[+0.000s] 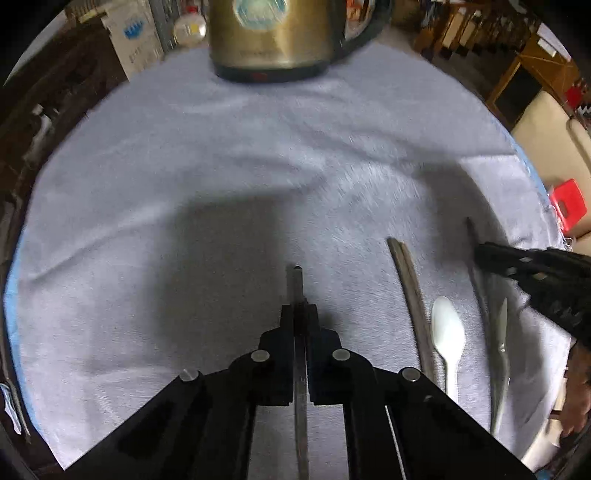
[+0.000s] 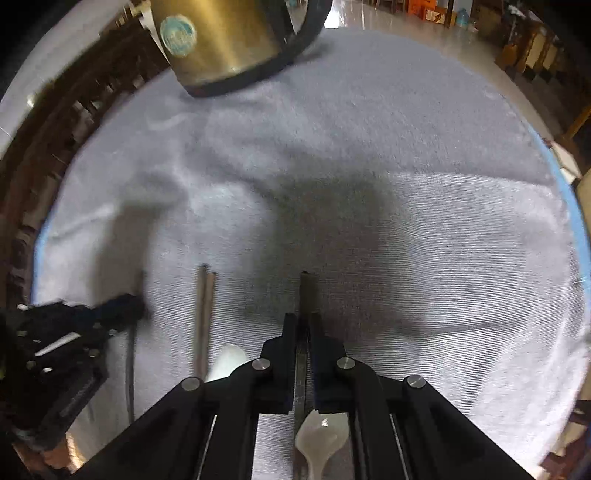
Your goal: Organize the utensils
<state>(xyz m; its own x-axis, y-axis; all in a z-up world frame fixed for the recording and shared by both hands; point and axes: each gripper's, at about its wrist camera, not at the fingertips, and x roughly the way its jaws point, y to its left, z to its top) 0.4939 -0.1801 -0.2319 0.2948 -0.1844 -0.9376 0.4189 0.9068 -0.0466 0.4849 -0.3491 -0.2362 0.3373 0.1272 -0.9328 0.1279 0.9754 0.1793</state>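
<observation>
The left gripper (image 1: 300,308) was closed on a single dark chopstick (image 1: 296,284), whose tip stood out past the fingertips above the grey cloth (image 1: 221,166). The right gripper (image 2: 303,317) was likewise clamped on another dark chopstick (image 2: 306,291), with only the tip clear of its narrow jaws.

In the left wrist view, a pair of chopsticks (image 1: 412,288) lay side by side on the cloth to the right of the left gripper. A white plastic spoon (image 1: 447,332) lay just beside that pair, bowl forward. Further right lay a pale utensil (image 1: 500,354) (knife or fork could not be told, owing to blur). The right gripper's fingers (image 1: 517,258) reached in above it from the right edge.

In the right wrist view, a second white spoon (image 2: 323,439) lay beneath the right gripper's frame, bowl toward the camera. The left gripper (image 2: 122,306) stood to the left, beyond the laid pair.

A brass-coloured electric kettle (image 1: 273,33) with a dark base stood at the far edge of the cloth, well apart from the utensils. A red stool (image 1: 569,206) and wooden furniture (image 1: 524,66) stood beyond the table.
</observation>
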